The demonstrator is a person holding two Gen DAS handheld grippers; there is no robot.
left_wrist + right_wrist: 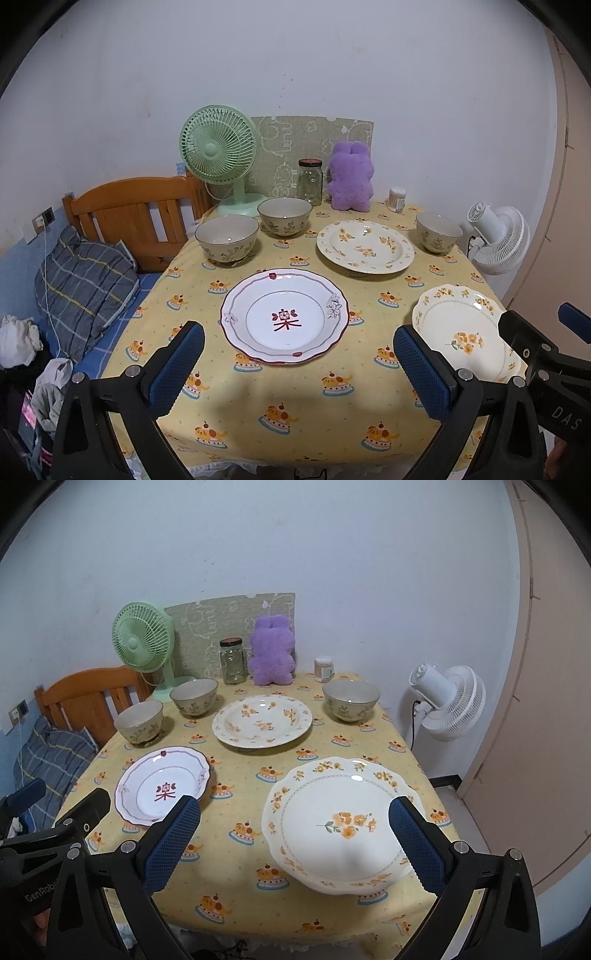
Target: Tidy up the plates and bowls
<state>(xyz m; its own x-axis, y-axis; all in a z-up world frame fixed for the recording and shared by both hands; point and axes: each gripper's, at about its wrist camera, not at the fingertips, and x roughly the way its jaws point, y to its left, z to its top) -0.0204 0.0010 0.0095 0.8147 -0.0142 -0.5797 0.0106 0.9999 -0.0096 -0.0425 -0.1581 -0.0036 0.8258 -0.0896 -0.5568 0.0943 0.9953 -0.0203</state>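
On the yellow tablecloth [295, 391] lie three plates: a white one with a red character [284, 315] [162, 785], a round floral one [365, 246] [262, 720] farther back, and a scalloped floral one [467, 334] [341, 823] near the front right. Two leaf-patterned bowls [226, 238] [284, 215] stand at the back left, a third [439, 232] [350, 699] at the back right. My left gripper [297, 345] hovers open just before the red-character plate. My right gripper [294, 818] hangs open over the scalloped plate's near half. Neither holds anything.
Along the wall stand a green fan [218, 155], a glass jar [310, 181], a purple plush [350, 181] and a small cotton-swab tub [397, 199]. A white fan [448, 701] stands off the table's right edge. A wooden headboard [133, 214] and bed lie to the left.
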